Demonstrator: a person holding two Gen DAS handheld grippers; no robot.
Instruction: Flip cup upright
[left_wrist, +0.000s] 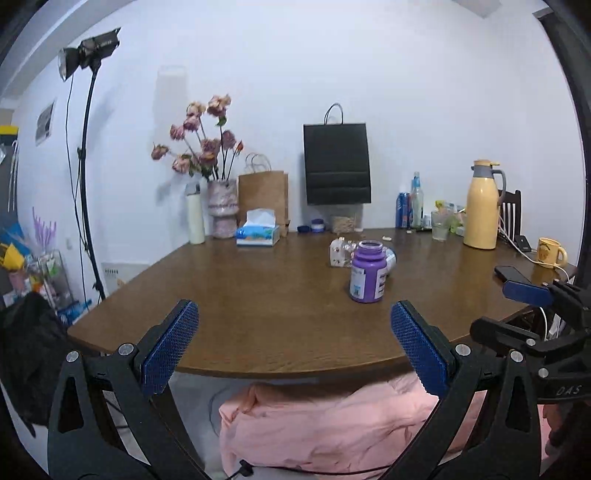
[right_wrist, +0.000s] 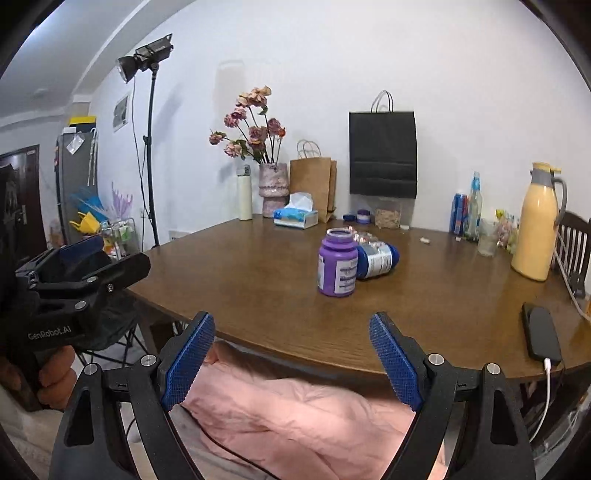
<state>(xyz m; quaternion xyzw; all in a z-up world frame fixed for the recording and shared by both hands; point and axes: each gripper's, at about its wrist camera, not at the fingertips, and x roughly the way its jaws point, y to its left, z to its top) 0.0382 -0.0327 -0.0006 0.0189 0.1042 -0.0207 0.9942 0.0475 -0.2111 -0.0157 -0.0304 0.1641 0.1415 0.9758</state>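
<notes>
Both hand-held grippers, left and right, hang released low in frame, off the worktop; purple bottle upright centre; blue-capped bottle toppled behind, awaiting righting.

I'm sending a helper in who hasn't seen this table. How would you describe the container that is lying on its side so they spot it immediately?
Start at the brown wooden table and look to its middle, where two containers sit together. Right behind the upright purple bottle lies the tipped container. It alone is on its side, with a white printed label and a blue end pointing toward the yellow thermos jug.
</notes>
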